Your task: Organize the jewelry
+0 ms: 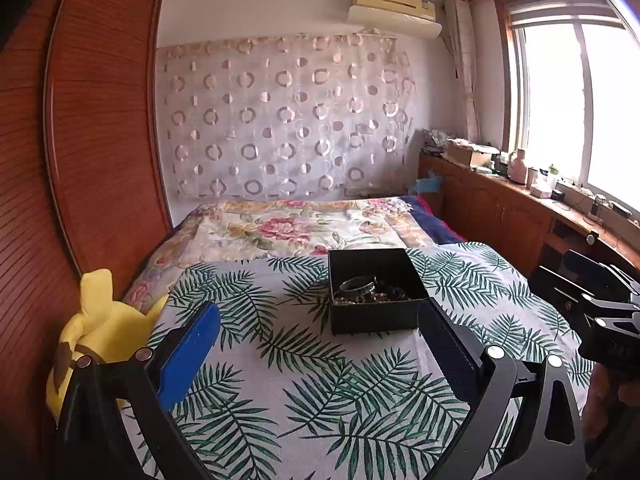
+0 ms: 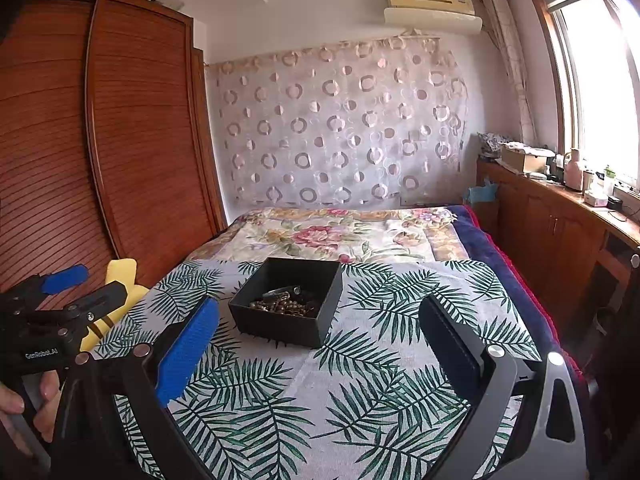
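Note:
A black open box [image 1: 376, 312] sits on the leaf-print cloth [image 1: 280, 380] on the bed. Inside it lie a dark bangle [image 1: 357, 283] and a heap of beaded jewelry [image 1: 380, 295]. The box also shows in the right wrist view [image 2: 280, 324], with the beads [image 2: 282, 307] and the bangle [image 2: 282, 292] in it. My left gripper [image 1: 320, 328] is open and empty, just short of the box. My right gripper [image 2: 320, 328] is open and empty, to the right of and short of the box. Each gripper shows in the other's view, the right one [image 1: 592, 300] and the left one [image 2: 60, 300].
A yellow plush toy [image 1: 100, 332] lies at the cloth's left edge beside the wooden wardrobe [image 1: 80, 140]. A floral blanket [image 1: 296, 228] covers the bed beyond the cloth. A wooden counter [image 1: 520, 200] with bottles and boxes runs under the window on the right.

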`<control>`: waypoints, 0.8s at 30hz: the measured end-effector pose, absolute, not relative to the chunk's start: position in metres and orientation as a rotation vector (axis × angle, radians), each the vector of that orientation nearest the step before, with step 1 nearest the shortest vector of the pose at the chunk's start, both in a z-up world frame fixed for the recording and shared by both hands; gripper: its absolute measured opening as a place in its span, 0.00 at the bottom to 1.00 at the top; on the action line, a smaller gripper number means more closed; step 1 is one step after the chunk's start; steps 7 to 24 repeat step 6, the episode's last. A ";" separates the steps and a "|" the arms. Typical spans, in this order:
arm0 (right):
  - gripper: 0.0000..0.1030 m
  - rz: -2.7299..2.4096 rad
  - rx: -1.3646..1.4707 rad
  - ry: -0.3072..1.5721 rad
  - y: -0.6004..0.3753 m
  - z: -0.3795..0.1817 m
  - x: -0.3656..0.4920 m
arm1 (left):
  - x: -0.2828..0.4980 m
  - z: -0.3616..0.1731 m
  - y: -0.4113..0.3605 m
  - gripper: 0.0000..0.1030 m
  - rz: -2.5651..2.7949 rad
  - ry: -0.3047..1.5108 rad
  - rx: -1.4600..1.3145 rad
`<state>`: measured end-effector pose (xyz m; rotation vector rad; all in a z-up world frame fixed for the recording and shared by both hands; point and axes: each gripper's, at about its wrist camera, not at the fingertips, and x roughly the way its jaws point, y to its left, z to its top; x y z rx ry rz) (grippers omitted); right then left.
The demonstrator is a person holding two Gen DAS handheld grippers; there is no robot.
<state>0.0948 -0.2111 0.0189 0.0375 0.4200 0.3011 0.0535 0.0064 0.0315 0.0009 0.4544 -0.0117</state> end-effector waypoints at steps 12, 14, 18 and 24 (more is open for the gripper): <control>0.98 0.297 0.035 0.417 -0.212 0.019 0.096 | 0.053 0.031 0.006 0.93 -0.013 0.454 0.002; 0.98 0.297 0.035 0.417 -0.212 0.019 0.096 | 0.053 0.031 0.006 0.93 -0.013 0.454 0.002; 0.98 0.297 0.035 0.417 -0.212 0.019 0.096 | 0.053 0.031 0.006 0.93 -0.013 0.454 0.002; 0.98 0.297 0.035 0.417 -0.212 0.019 0.096 | 0.053 0.031 0.006 0.93 -0.013 0.454 0.002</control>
